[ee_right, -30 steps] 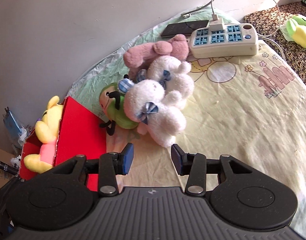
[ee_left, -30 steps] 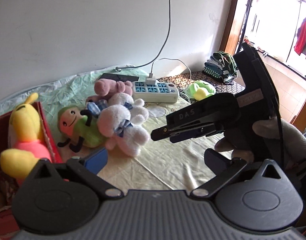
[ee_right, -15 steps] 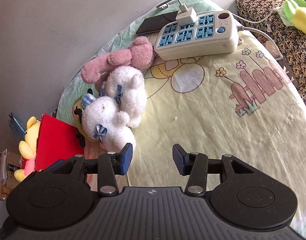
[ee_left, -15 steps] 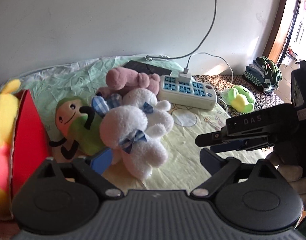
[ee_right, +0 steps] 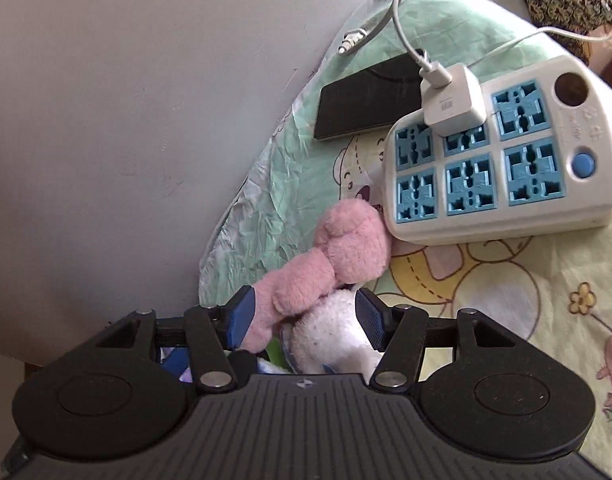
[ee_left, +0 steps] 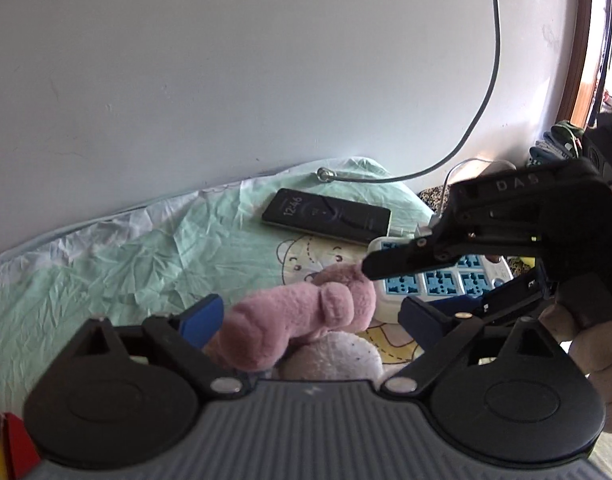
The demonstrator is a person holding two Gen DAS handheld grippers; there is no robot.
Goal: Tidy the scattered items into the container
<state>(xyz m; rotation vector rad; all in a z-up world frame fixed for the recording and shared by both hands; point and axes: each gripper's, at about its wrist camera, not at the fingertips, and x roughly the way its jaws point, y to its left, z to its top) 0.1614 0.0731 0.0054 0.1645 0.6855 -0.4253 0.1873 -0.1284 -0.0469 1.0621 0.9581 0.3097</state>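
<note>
Left tongs [ee_left: 310, 314] stand wide apart, with the pink plush toy [ee_left: 294, 320] lying between the two blue pads [ee_left: 200, 316], no pad pressing on it as far as the left wrist view shows. Just under the pink toy, closer to the tong base, sits a white plush toy [ee_left: 334, 354]. Right tongs [ee_right: 304, 318] are part-open and opening at this moment; the pink toy's lower end [ee_right: 294, 286] and the white toy [ee_right: 330, 332] both sit in the gap, the left pad [ee_right: 240, 316] looks to brush the pink fur, the right pad is clear of the fur (not a clamp). From the left wrist view the right tongs come in from the right side, held by a hand [ee_left: 586, 344], upper finger tip just above the pink toy's head. Beyond both tongs: a white power strip [ee_right: 502, 168] with blue sockets and a charger plugged in, touching the pink toy's head; a dark phone [ee_left: 326, 216] further out on the green sheet [ee_left: 106, 264], near the wall. Red container corner [ee_left: 20, 438] shows at the bottom left, beside the left tongs' base, well apart from the pink toy.
</note>
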